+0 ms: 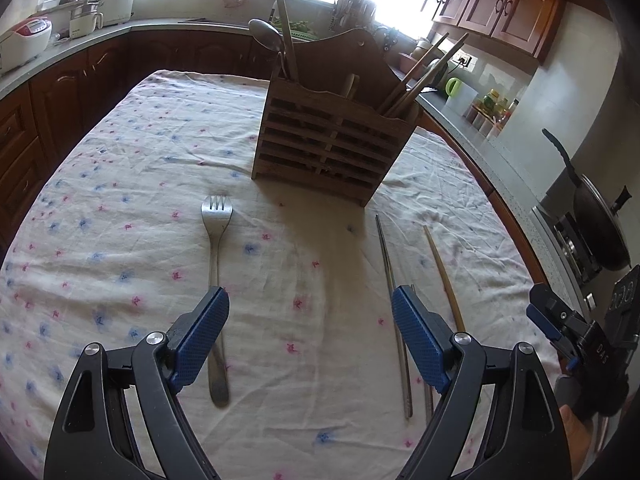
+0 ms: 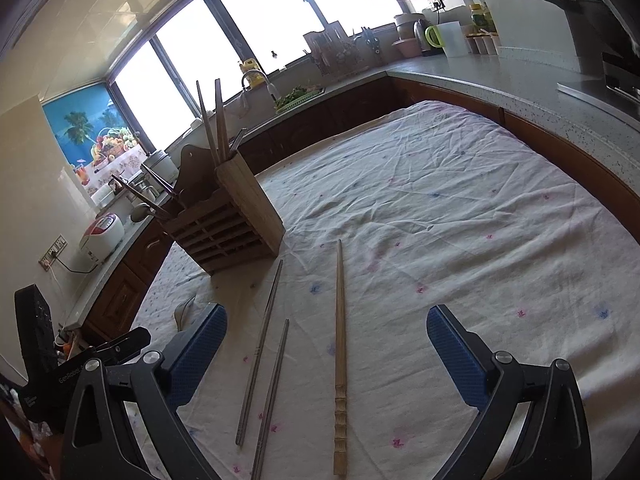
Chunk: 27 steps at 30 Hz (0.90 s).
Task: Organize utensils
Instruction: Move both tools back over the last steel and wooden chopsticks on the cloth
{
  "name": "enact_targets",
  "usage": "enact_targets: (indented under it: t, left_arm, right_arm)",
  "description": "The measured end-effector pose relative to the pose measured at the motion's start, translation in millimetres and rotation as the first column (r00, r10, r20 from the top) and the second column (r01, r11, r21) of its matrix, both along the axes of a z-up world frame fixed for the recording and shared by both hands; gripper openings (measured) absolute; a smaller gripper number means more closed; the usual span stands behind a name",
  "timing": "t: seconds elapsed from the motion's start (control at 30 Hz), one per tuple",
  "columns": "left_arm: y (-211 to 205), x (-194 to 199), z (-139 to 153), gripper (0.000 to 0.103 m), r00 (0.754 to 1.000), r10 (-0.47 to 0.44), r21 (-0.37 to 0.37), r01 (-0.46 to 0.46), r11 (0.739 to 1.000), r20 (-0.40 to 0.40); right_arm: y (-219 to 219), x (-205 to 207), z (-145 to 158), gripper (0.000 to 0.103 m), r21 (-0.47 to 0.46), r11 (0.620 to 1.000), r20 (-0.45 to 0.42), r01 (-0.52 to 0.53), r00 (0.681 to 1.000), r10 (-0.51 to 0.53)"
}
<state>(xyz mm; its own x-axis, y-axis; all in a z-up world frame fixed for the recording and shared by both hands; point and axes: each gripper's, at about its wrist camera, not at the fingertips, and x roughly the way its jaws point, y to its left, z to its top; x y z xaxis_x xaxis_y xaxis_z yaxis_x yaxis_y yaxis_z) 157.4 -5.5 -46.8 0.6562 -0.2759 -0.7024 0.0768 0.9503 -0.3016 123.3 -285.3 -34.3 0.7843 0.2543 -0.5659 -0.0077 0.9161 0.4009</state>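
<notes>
A slatted wooden utensil holder [image 1: 332,136] stands on the flowered tablecloth [image 1: 120,208] with a ladle and chopsticks in it. A metal fork [image 1: 216,280] lies flat in front of it, tines away, its handle passing beside the left finger of my left gripper [image 1: 310,312], which is open and empty above the cloth. Two metal chopsticks [image 2: 262,360] and a wooden chopstick [image 2: 340,352] lie between the wide-open fingers of my right gripper [image 2: 326,332], which hovers over them, holding nothing. The holder [image 2: 228,220] stands ahead to the left in the right wrist view.
Kitchen counters [image 1: 80,44] wrap around the table with a rice cooker [image 1: 24,36], pots and a sink. A wok [image 1: 600,216] sits on the stove at right. Jars and a kettle [image 2: 434,36] stand on the far counter.
</notes>
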Motion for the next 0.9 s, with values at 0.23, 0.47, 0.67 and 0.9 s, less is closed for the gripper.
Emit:
enact_targets:
  t: [0.23,0.47,0.67,0.9]
  left_arm:
    - [-17,16,-7,0.085,0.998,-0.049,0.037,0.05,0.998,-0.029]
    - [-34,35,-9,0.085,0.996,-0.085,0.072,0.088,0.994,-0.041]
    - [-47,54,-12,0.076,0.991,-0.122,0.1,0.127,0.987,-0.062]
    - [-66,81,-18,0.07,0.983,-0.161,0.118,0.171,0.978,-0.093]
  right_arm:
    - [-3,12,-2,0.101,-0.01,1.0,0.0,-0.006,1.0,0.006]
    - [1,34,-4,0.092,-0.063,0.997,-0.012,-0.042,0.999,0.042]
    - [7,68,-16,0.058,-0.092,0.991,-0.088,-0.096,0.992,0.088]
    - [16,103,-31,0.041,-0.115,0.98,-0.161,-0.161,0.977,0.142]
